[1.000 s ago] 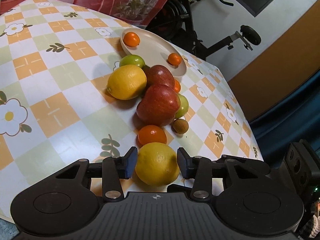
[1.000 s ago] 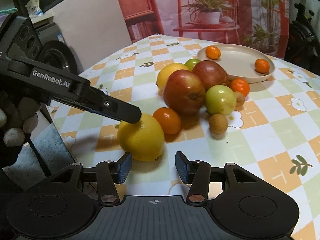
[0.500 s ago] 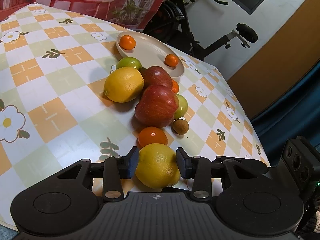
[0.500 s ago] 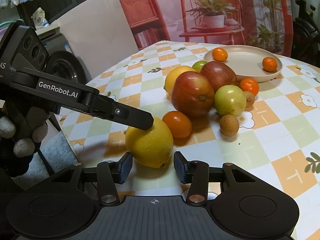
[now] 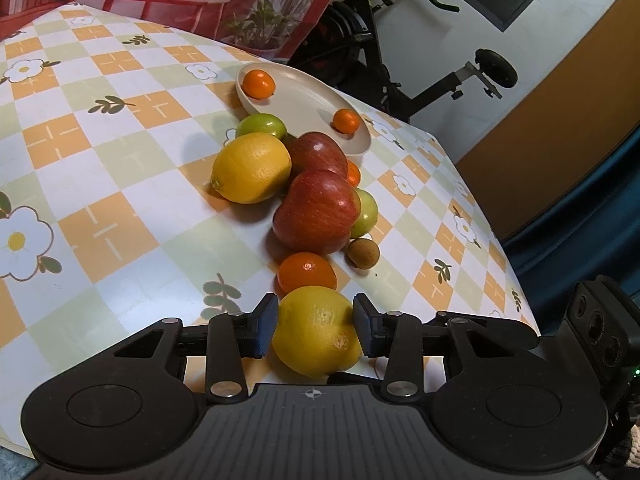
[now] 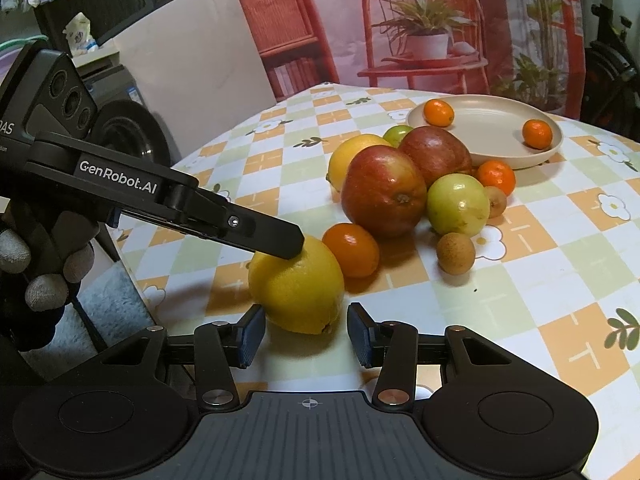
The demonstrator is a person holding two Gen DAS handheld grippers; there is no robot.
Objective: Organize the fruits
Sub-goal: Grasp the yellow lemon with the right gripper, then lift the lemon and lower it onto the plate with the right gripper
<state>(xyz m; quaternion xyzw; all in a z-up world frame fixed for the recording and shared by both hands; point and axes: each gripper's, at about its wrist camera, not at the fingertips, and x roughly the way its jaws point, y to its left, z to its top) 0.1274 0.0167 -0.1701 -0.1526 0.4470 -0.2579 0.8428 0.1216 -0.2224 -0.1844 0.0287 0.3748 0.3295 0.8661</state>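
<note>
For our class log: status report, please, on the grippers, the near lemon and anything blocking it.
Left gripper shut on near lemon. Right gripper open, empty, just short of it. Mandarin touching lemon's far side; plate beyond fruit pile.

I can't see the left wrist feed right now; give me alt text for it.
The left claw grips a lemon at the near edge of the checked tablecloth. Beyond it lie a mandarin, two red apples, a second lemon and a beige plate holding two small oranges.
</note>
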